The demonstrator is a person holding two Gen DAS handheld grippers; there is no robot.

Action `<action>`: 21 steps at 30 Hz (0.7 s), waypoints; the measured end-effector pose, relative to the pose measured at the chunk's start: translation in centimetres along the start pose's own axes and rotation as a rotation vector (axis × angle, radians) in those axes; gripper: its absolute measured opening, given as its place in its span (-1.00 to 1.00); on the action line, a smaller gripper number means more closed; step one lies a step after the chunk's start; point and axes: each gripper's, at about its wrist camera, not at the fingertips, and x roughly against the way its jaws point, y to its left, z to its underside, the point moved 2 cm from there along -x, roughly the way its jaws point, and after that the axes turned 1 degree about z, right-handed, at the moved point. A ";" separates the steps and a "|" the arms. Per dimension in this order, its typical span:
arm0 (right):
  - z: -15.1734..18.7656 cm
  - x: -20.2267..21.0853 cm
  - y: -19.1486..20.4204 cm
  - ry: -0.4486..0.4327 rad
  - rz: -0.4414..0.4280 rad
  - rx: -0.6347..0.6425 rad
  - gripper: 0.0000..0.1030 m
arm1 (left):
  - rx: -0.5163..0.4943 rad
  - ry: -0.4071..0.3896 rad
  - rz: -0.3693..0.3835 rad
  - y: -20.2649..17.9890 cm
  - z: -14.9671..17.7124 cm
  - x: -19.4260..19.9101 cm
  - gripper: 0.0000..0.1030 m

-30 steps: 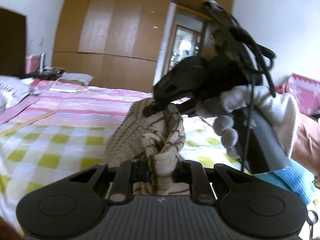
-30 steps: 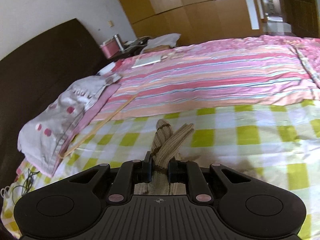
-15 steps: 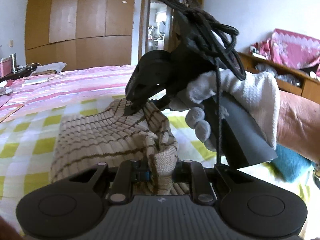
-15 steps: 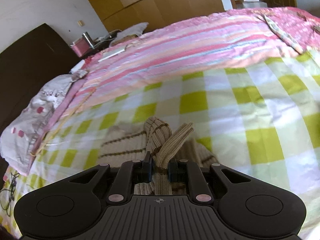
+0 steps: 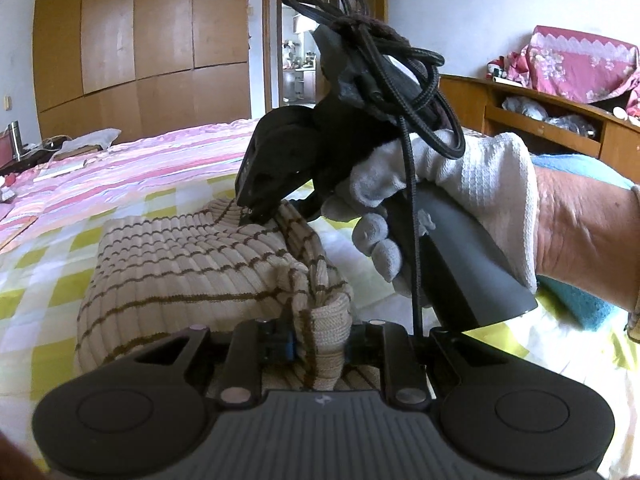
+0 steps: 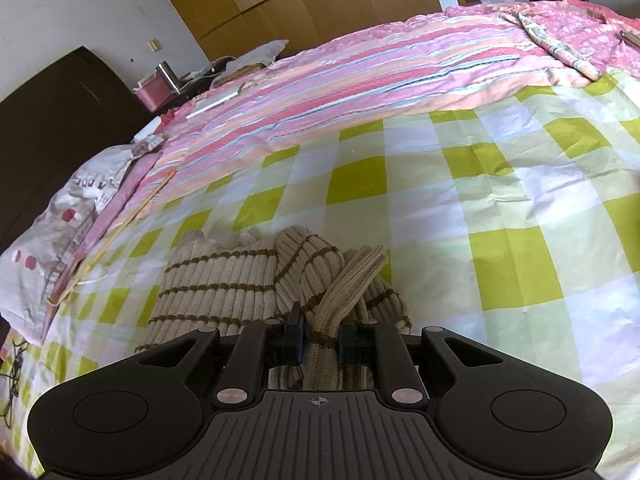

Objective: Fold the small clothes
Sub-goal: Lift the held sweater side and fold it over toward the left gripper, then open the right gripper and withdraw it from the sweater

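Note:
A beige ribbed knit garment with thin brown stripes (image 5: pixel 180 272) lies spread on the green-checked sheet (image 6: pixel 480 200). My left gripper (image 5: pixel 318 340) is shut on a bunched fold at its near edge. In the left wrist view my right gripper (image 5: pixel 256 208), held by a white-gloved hand (image 5: pixel 472 184), pinches the garment's far corner just above the sheet. In the right wrist view the garment (image 6: pixel 216 284) runs off to the left. A ribbed fold of it stands between the pads of my right gripper (image 6: pixel 320 340), whose jaws are opening while the fabric still fills the gap.
A pink striped quilt (image 6: pixel 360 80) covers the far half of the bed. A grey pillow (image 6: pixel 60 220) lies by the dark headboard (image 6: pixel 48 120). A blue cloth (image 5: pixel 580 304) sits under the gloved arm. Wooden wardrobes (image 5: pixel 140 40) and a cluttered shelf (image 5: pixel 560 120) line the walls.
Both grippers have sunk toward the bed with the garment. It hung bunched in the air before and now lies spread on the checked sheet.

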 end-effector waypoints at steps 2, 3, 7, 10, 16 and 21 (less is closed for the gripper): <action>0.1 0.2 -0.1 0.002 -0.006 -0.005 -0.64 | -0.002 0.003 0.015 0.0 0.1 0.2 -0.46; 0.1 0.3 -0.1 0.001 -0.007 -0.007 -0.63 | -0.003 0.004 0.026 0.0 0.1 0.3 -0.43; 0.6 1.5 0.1 -0.018 0.005 0.010 -0.63 | -0.015 0.003 0.061 -0.3 0.2 1.1 -0.36; 0.8 2.9 0.1 -0.039 0.014 0.016 -0.62 | -0.023 -0.003 0.088 -0.4 0.1 1.9 -0.33; 1.4 6.7 0.9 -0.090 -0.022 0.041 -0.62 | -0.030 -0.016 0.118 -0.3 -0.2 3.7 -0.29; 2.5 7.7 2.4 -0.080 -0.057 0.074 -0.62 | -0.039 -0.016 0.109 -0.6 -0.1 4.5 -0.29</action>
